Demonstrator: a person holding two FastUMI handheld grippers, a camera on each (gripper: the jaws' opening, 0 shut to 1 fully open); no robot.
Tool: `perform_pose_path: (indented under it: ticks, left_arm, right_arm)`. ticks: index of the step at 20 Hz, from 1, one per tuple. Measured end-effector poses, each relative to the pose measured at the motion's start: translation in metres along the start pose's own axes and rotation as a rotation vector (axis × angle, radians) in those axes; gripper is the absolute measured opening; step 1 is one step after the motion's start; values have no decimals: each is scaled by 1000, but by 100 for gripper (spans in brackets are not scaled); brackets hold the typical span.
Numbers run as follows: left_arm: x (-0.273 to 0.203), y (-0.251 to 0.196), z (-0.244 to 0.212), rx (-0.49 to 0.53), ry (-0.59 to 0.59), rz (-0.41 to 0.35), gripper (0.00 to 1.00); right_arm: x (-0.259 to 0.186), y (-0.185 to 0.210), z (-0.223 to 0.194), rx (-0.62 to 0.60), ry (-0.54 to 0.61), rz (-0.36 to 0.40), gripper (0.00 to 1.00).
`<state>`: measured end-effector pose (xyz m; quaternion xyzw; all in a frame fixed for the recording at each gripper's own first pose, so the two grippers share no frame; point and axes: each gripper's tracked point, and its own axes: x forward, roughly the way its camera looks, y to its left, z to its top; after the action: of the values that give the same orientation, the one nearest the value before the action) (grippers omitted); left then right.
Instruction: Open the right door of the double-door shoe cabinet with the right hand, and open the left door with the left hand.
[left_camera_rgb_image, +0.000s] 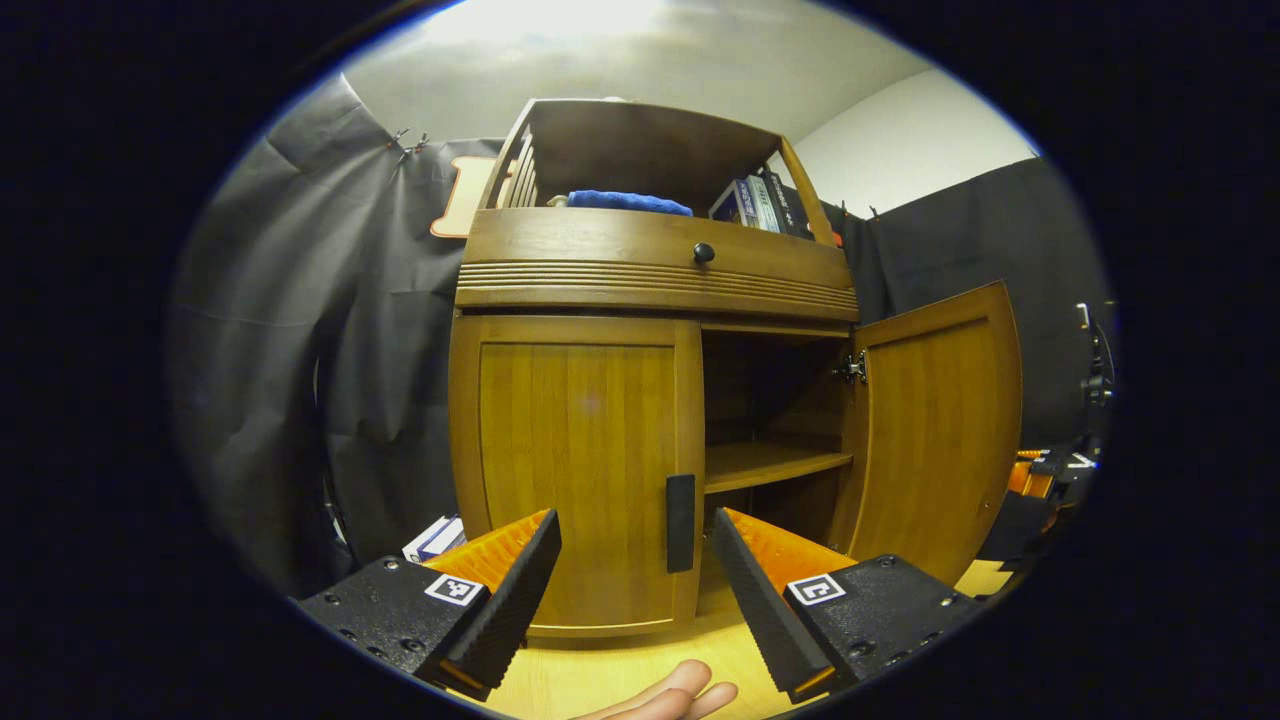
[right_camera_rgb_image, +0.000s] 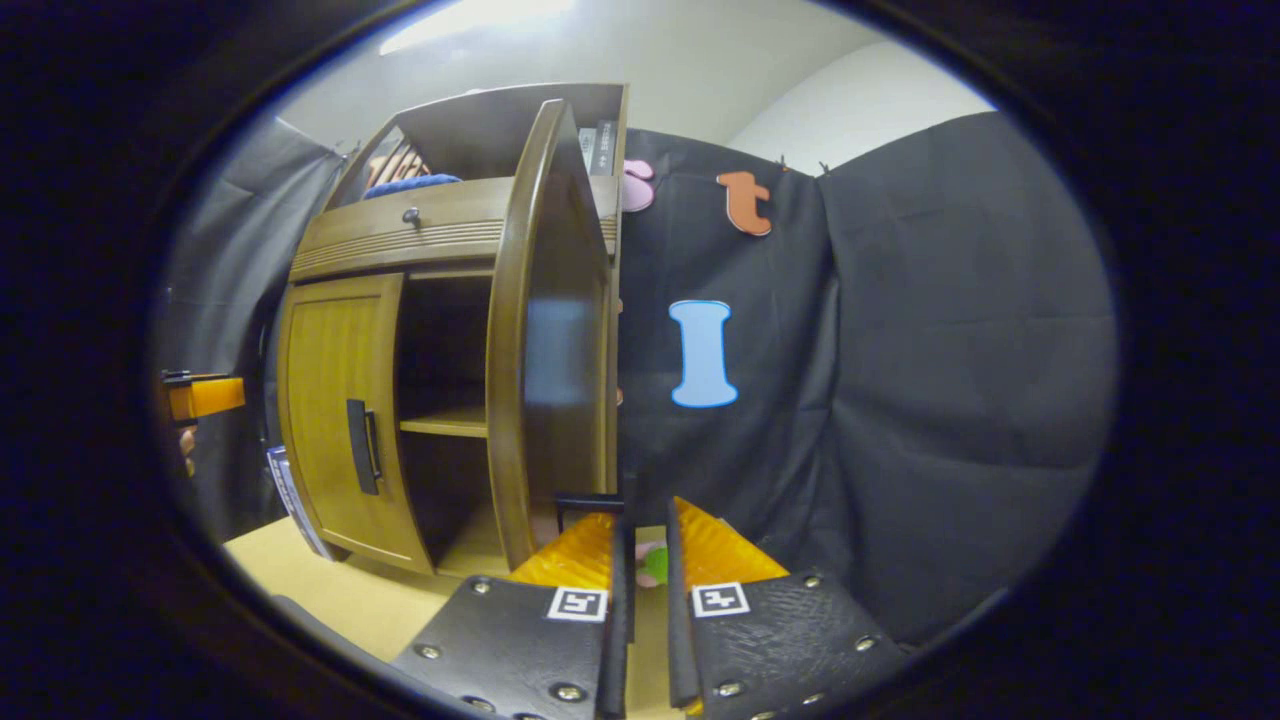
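Opening the left door (left_camera_rgb_image: 585, 470) comes next: the left gripper (left_camera_rgb_image: 635, 570), jaws spread wide and empty, should advance toward 12 o'clock and close on the black handle (left_camera_rgb_image: 680, 522). At 3 o'clock, the right door (left_camera_rgb_image: 935, 430) stands swung out. The right gripper (right_camera_rgb_image: 640, 560), nearly closed, seems to pinch that door's handle (right_camera_rgb_image: 590, 500); I cannot tell for certain. Count: two doors, one drawer knob (left_camera_rgb_image: 704, 253)

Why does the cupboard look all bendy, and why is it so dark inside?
Left gripper view: the fisheye lens bows the cabinet outward, and ceiling light glares above it. Its open half sits in shadow. Right gripper view: the open right door curves too, with a pale sheen on it.
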<state>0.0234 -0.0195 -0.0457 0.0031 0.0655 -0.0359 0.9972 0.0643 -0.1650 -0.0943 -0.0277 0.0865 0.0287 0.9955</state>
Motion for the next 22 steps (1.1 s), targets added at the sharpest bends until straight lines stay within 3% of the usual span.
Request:
perform_pose_path:
  ticks: [1, 2, 8, 13, 14, 22]
  left_arm:
    - [1, -1, -1, -2, 1, 2, 95]
    - [3, -2, -3, -4, 6, 8, 91]
    - [18, -11, -15, 20, 23, 40, 91]
    - [33, -28, -32, 48, 59, 39, 91]
    - [36, -31, -35, 47, 59, 37, 92]
    - [59, -49, -32, 27, -26, 10, 92]
  right_arm:
    - [3, -7, -1, 10, 4, 26, 11]
    - [3, -14, -1, 12, 6, 49, 17]
    - [15, -45, -2, 22, -3, 150, 17]
    - [14, -64, -2, 30, -29, 138, 89]
    - [13, -64, -2, 13, -39, 135, 97]
    - [8, -67, -1, -21, -42, 106, 99]
